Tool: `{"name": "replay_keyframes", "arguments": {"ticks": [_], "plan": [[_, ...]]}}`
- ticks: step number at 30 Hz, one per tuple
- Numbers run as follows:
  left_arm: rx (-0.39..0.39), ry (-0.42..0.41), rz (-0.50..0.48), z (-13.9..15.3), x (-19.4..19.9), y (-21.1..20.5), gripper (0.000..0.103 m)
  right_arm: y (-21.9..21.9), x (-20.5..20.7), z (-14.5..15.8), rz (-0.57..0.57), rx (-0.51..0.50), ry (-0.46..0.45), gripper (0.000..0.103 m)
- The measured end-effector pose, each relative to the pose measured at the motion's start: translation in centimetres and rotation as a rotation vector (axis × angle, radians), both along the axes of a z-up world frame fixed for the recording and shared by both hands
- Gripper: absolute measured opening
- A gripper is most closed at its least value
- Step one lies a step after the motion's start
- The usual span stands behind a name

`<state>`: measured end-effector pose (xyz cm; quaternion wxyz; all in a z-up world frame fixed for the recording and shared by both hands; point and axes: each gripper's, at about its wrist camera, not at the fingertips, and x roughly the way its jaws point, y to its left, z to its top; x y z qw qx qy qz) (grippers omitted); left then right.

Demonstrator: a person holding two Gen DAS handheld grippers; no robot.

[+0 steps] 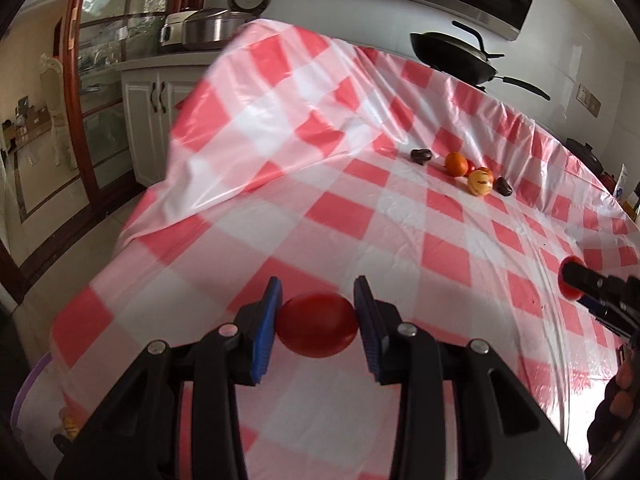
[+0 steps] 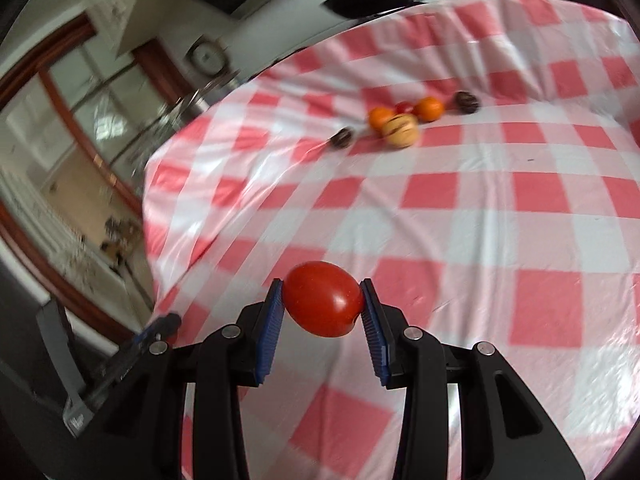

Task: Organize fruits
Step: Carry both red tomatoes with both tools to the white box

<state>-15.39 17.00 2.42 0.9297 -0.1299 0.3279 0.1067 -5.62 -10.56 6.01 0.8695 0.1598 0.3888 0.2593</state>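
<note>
With a smooth red tomato (image 1: pixel 317 325) clamped in my left gripper (image 1: pixel 317 316) and a glossy red tomato (image 2: pixel 323 299) in my right gripper (image 2: pixel 323 304), both hang above the red-and-white checked plastic tablecloth (image 1: pixel 360 220). I should carry them level with gentle pressure, well clear of the far fruit cluster around the yellow striped round fruit (image 1: pixel 480 183).

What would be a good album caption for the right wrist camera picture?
The right claw carries a red tomato above a red-checked tablecloth, with a small cluster of fruit waiting further back.

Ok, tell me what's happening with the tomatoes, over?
Left tool shut on a red tomato. Right tool shut on another tomato. Fruit pile far across cloth, path open.
</note>
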Motion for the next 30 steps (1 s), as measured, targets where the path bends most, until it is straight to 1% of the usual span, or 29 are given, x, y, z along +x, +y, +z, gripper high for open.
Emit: {"name": "replay_keyframes", "arguments": {"ticks": [4, 7, 11, 16, 20, 27, 30], "plan": [[-0.004, -0.001, 0.015, -0.2, -1.5, 0.8, 0.038, 2.3, -1.6, -0.4, 0.062, -0.029, 0.004, 0.039], [-0.004, -0.006, 0.020, -0.3, -2.5, 1.4, 0.038, 4.3, -3.0, -0.4, 0.114, -0.063, -0.010, 0.039], [-0.015, -0.013, 0.038, -0.3, -3.8, 2.6, 0.038, 7.1, -5.0, 0.0, 0.191, -0.106, -0.048, 0.039], [-0.029, -0.026, 0.072, -0.2, -6.3, 4.6, 0.038, 10.5, -7.5, 0.6, 0.306, -0.136, -0.097, 0.039], [-0.052, -0.028, 0.109, -0.5, -8.6, 6.5, 0.038, 13.2, -9.1, 0.4, 0.385, -0.165, -0.114, 0.039], [-0.098, -0.052, 0.149, -0.9, -11.7, 8.9, 0.038, 16.1, -11.1, -0.6, 0.472, -0.212, -0.113, 0.039], [-0.119, -0.055, 0.164, -0.9, -12.8, 10.1, 0.038, 17.6, -12.6, -0.7, 0.530, -0.235, -0.140, 0.039]]}}
